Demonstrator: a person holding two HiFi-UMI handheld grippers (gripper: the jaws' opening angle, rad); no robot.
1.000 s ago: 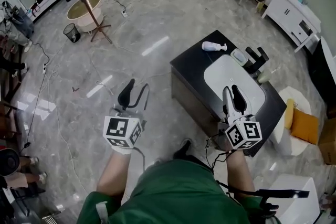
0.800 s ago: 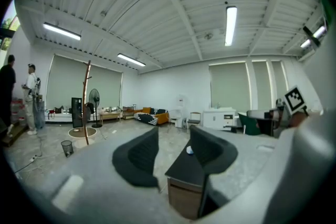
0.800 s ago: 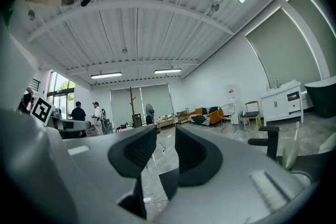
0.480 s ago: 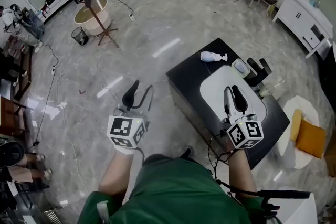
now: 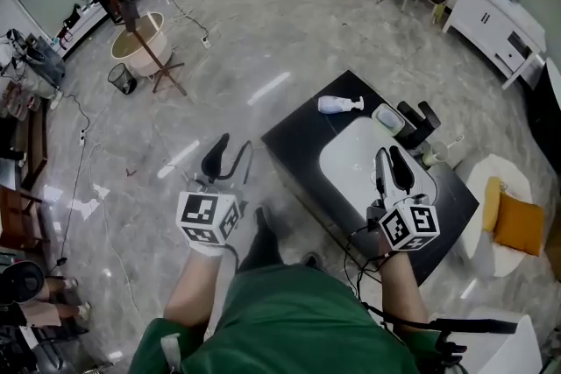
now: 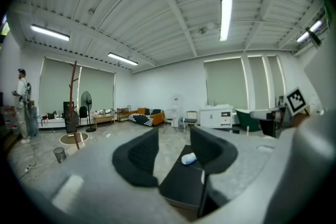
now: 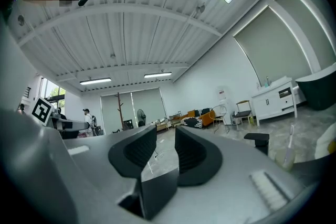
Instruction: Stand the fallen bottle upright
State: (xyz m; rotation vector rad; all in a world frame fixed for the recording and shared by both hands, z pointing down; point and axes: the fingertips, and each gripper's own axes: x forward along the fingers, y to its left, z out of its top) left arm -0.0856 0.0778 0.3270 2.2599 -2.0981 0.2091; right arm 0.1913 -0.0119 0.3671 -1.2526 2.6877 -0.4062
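Head view: the white bottle (image 5: 340, 105) lies on its side at the far corner of a black counter (image 5: 298, 123), its pump end pointing to 3 o'clock. It is just beyond the rim of the white basin (image 5: 351, 162) set in that counter. The left gripper (image 5: 226, 156) hangs over the grey floor, well apart from the counter, with the bottle at its 2 o'clock. The right gripper (image 5: 390, 167) is above the basin, with the bottle at its 11 o'clock, and touches nothing. A wooden coat stand (image 5: 123, 9) is far off at 10 o'clock.

Left gripper view: the left gripper (image 6: 173, 136) has its jaws moderately apart and holds nothing. Through the gap the bottle (image 6: 189, 158) shows small and distant, lying on the counter (image 6: 178, 183) at 5 o'clock of the gap.

Right gripper view: the right gripper (image 7: 165, 136) has its jaws parted by a narrow gap, with only the distant room showing between them. It grips nothing, and the bottle does not show here.
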